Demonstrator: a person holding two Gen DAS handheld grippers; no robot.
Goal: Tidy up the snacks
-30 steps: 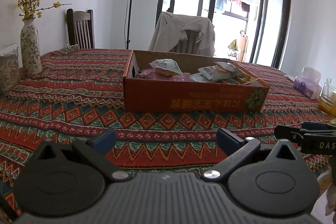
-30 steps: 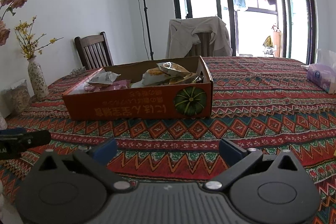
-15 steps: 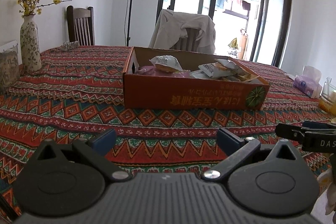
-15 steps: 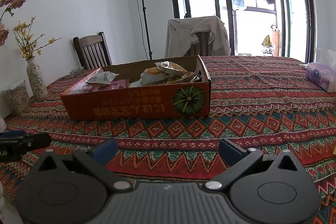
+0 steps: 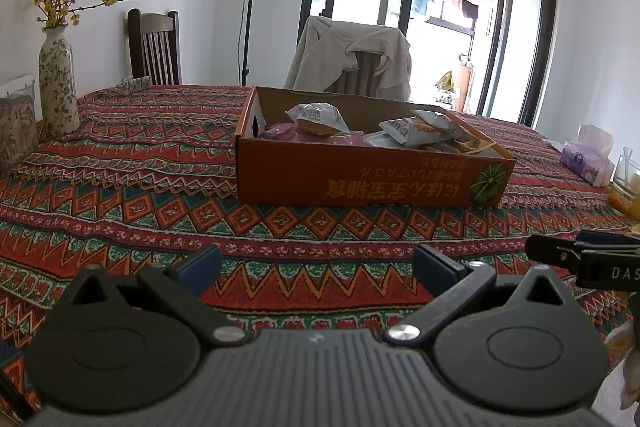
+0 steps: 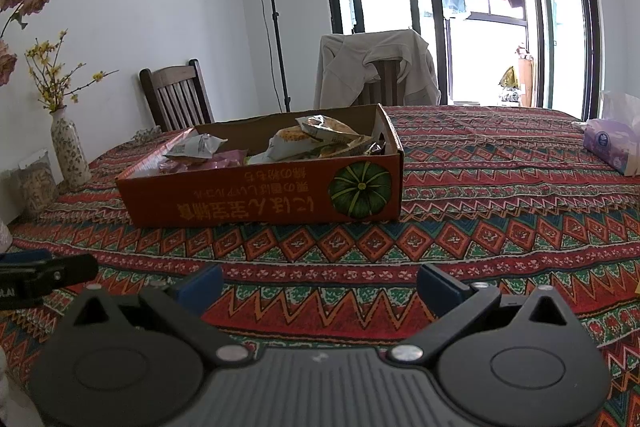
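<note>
At the far left of the table stands a flowered vase [image 5: 58, 83] with yellow twigs, and just beside it, at the edge, a clear jar [image 5: 16, 131] filled with something pale. The table is covered with a patterned cloth [image 5: 120, 195] in red, green and orange. Behind it, a dark wooden chair [image 5: 154, 45] stands against the wall. Low in the left wrist view, the left gripper [image 5: 316, 261] hangs above the cloth with its two blue-tipped fingers wide apart and nothing between them. In the middle of the table lies the orange cardboard box [image 5: 360, 175], open on top, with upside-down print and a green pumpkin picture on its near wall. The snack packets [image 5: 318, 119] are inside it: a white packet on a purple one toward the left end, and several white and yellow packets piled toward the right end. The box is well apart from both grippers. Behind the box, a second chair [image 5: 372, 67] has a light jacket over its back. The right gripper [image 6: 320, 285] is also spread wide and empty, above the cloth near the table's front. At the far right lie a purple tissue pack [image 6: 612, 147] and, in the left wrist view, a glass [image 5: 626, 183] with orange liquid.
</note>
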